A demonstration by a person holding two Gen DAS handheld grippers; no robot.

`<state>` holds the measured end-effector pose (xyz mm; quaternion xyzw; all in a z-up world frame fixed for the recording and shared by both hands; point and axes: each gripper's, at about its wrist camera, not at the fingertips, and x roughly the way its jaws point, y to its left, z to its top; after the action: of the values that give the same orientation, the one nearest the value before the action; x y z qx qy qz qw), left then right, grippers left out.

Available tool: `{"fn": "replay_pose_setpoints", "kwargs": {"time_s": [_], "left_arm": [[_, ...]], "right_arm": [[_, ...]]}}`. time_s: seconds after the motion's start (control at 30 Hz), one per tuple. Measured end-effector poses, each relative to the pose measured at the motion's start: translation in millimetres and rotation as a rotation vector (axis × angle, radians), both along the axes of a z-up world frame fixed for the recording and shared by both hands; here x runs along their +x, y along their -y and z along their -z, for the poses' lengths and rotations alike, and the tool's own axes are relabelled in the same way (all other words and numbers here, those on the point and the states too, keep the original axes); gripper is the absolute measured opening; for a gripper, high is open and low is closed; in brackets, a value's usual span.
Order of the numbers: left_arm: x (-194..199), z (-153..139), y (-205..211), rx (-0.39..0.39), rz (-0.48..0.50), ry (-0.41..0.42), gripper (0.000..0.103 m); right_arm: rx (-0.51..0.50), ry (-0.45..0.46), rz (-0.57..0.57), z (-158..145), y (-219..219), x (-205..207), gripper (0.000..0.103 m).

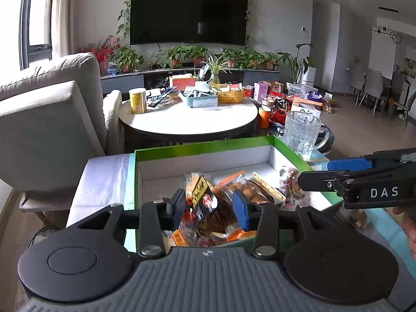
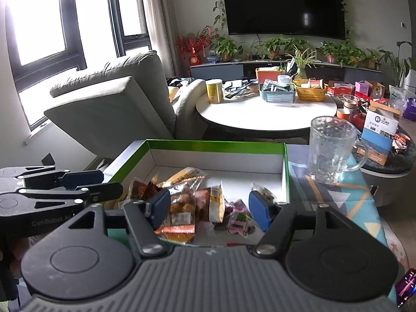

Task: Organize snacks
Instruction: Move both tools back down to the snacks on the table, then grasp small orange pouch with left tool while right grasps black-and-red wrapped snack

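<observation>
**Desk:** What did the left wrist view show?

**Photographer:** The left gripper hung over the near edge of a green-rimmed box, its jaws spread, with blurred snack packets lying between and below the blue pads. Whether a pad touched a wrapper could not be told; nothing looked pinched. The right gripper came in from the right side over the box, its two fingers close together with a slim gap and nothing seen between them. A glass mug stood just beside the box's far right corner.

**Desk:** And the right wrist view?

**Photographer:** The right gripper framed the same heap of packets, lying loose in the near half of the box, the far half bare. From there its pads stood apart, released, gripping nothing. The left gripper reached in from the left at the box's rim.

**Desk:** What might have gone wrong?

**Photographer:** Judging by the pile, a closing gripper could have caught several slick wrappers at once, or crushed the contents. Both grippers worked close together and might have collided. A wide swing right could have toppled the mug.
</observation>
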<state>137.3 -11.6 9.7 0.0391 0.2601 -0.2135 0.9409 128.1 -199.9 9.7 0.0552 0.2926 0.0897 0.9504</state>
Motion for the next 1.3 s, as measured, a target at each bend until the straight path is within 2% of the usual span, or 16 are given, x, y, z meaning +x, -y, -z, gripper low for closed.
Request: {"fn": "replay_pose_setpoints", "kwargs": {"time_s": [0.53, 0.73, 1.07, 1.3], "left_arm": [[-38, 15, 15, 0.016, 0.059, -0.051, 0.038], [-47, 19, 27, 0.041, 0.111, -0.057, 0.038], [-57, 40, 50, 0.076, 0.205, -0.125, 0.038], [-59, 50, 63, 0.088, 0.286, -0.157, 0.038]], "right_arm": [[0.031, -0.035, 0.009, 16, 6, -46, 0.051], [0.030, -0.059, 0.051, 23, 23, -57, 0.051], [0.051, -0.099, 0.066, 38, 40, -68, 0.051], [0.058, -0.165, 0.071, 55, 49, -72, 0.051]]}}
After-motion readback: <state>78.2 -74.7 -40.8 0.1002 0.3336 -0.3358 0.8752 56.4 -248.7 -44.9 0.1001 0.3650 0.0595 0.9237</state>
